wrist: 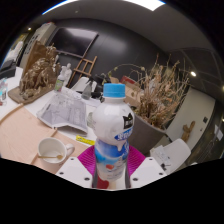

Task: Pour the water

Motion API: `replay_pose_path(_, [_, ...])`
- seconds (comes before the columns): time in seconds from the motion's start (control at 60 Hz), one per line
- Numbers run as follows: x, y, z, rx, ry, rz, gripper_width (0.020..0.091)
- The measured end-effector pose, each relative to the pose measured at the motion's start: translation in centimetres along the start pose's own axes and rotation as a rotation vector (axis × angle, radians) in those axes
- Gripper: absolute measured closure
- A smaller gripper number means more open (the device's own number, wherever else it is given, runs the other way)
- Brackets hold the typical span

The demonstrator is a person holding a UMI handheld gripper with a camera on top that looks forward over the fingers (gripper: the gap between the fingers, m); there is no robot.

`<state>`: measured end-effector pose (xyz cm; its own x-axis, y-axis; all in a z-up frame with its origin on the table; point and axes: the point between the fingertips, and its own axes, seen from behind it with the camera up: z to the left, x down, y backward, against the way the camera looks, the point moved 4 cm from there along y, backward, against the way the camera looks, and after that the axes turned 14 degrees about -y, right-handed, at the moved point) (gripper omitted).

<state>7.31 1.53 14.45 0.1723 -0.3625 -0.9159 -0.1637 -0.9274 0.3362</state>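
Clamped between the gripper fingers: a white bottle with blue cap, upright, both pink pads pressed against its lower body. Ahead and left of the jaws: a white cup on the table. Beyond the jaws: dried branches.

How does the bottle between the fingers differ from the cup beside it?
The bottle is tall and capped in blue; the cup is low and open-topped. The bottle stands between the gripper fingers; the cup sits apart on the table. Both are white and upright.
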Motion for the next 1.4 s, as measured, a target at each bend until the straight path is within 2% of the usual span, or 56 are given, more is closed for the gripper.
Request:
replay_pose_path(0.217, [4.6,-1.9,0.9,-0.088,-0.272,0.076,0.0736])
replay_pose_path(0.367, [7.3,-2.7,1.4,-0.095,-0.344,0.107,0.0723])
replay_pose_path(0.45, [7.3,-2.7,1.3,-0.095,-0.361,0.071,0.0698])
replay_pose_path(0.617, [8.2,-2.2,0.8,-0.084,-0.389,0.089,0.0546])
replay_pose_path(0.717, [8.5,-1.2,0.5,-0.063,-0.403,0.142,0.0241])
replay_pose_path(0.783, [8.3,0.3,0.0,-0.035,-0.413,0.178,0.0259])
replay_pose_path(0.95, [6.2,8.0,0.6,0.011,-0.43,0.249,0.0249])
replay_pose_path(1.233, [2.4,25.8,5.2,0.031,-0.395,0.271,0.0247])
replay_pose_path(1.4, [2.1,32.6,7.9,0.018,-0.393,0.294,0.0246])
